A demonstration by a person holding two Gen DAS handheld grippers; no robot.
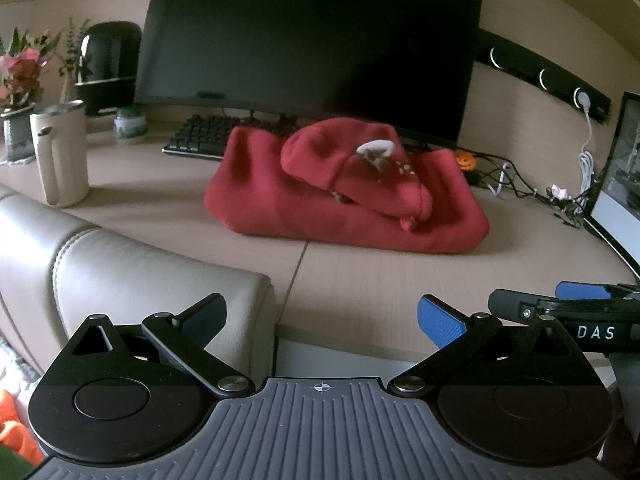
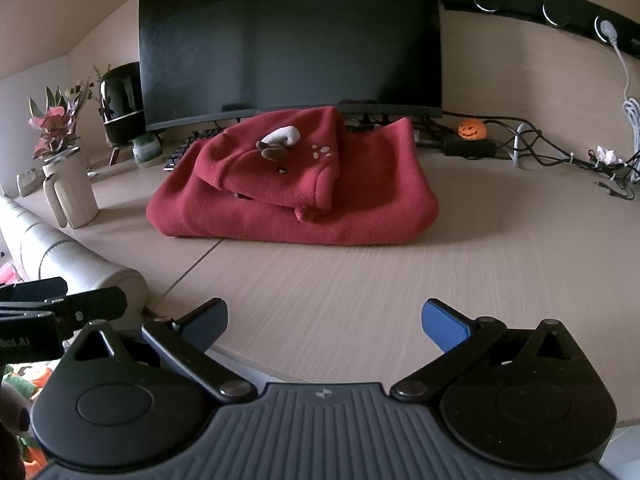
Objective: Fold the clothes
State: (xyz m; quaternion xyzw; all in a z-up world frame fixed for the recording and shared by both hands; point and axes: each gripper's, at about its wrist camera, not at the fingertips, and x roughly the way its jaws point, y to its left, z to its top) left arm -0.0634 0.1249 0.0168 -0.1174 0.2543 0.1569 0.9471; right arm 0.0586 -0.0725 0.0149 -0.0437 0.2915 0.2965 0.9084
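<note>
Red folded garment alone on desk, left gripper and right gripper fingers spread, empty.

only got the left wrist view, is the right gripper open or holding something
observer: the right gripper is open, with nothing in it.
operator: is it touching anything
observer: no, bare desk lies between it and the hoodie.
operator: anything half hidden behind its right end
observer: a small pumpkin with a carved face. It stands apart from the hoodie, just right of the monitor.
</note>
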